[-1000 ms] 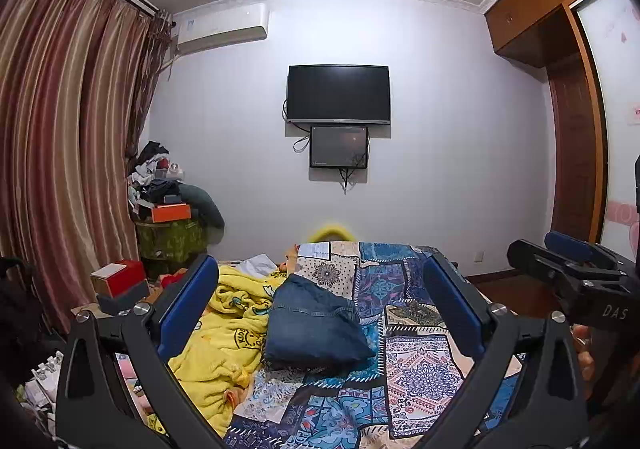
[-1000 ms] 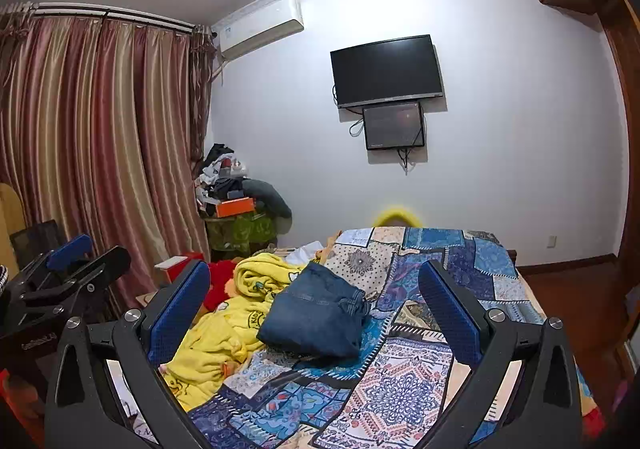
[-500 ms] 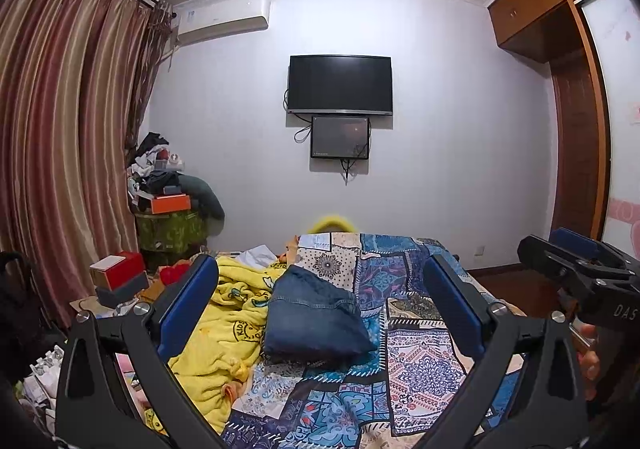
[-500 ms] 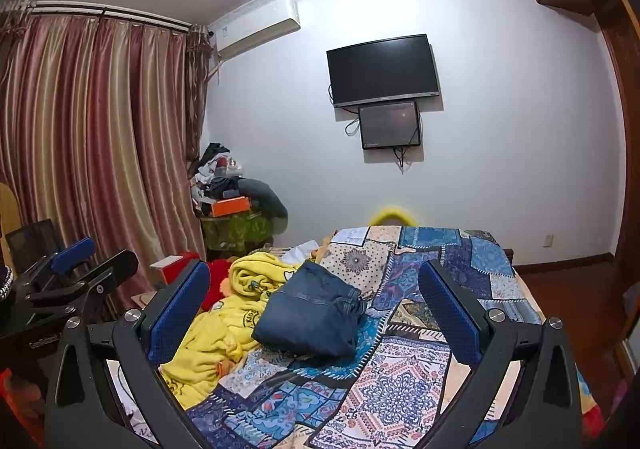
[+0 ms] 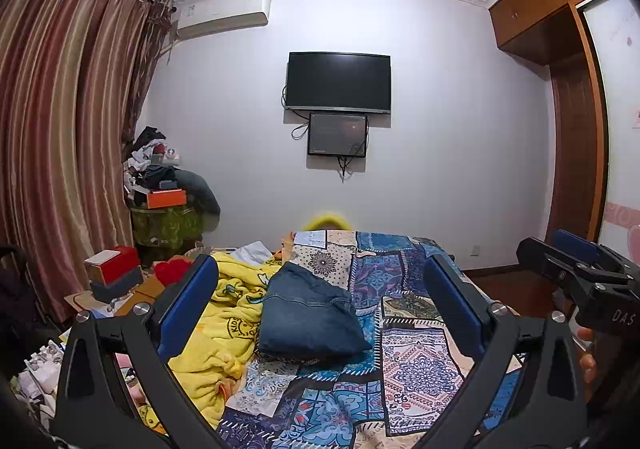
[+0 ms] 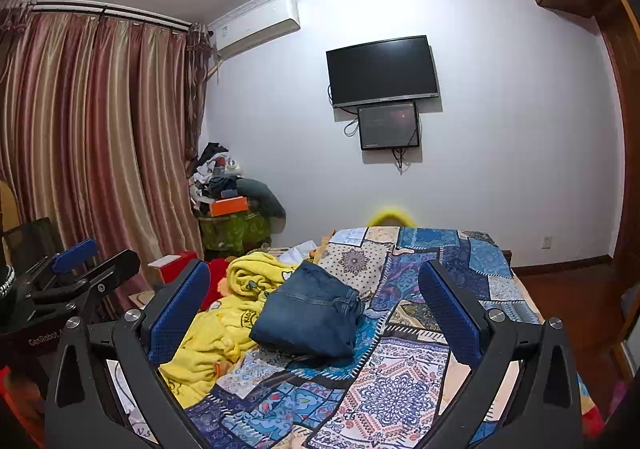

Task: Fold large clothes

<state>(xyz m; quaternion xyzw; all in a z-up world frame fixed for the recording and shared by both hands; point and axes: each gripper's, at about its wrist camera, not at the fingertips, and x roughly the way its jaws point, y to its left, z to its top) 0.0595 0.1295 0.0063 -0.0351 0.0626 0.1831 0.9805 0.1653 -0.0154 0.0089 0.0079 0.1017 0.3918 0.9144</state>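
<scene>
Lying in a folded bundle near the middle of the bed point(image 5: 416, 369), the denim garment point(image 5: 308, 317) looks heavy, thick and fairly stiff, unlikely to slip; I would judge the seamed edge at its 12 o'clock end the best hold. It is dark blue, compact, with a stitched band showing. At its 9 o'clock, touching it, sprawls a yellow blanket point(image 5: 224, 325). Both the left tool point(image 5: 320, 313) and right tool point(image 6: 316, 317) hang released and empty above the bed's near end.
</scene>
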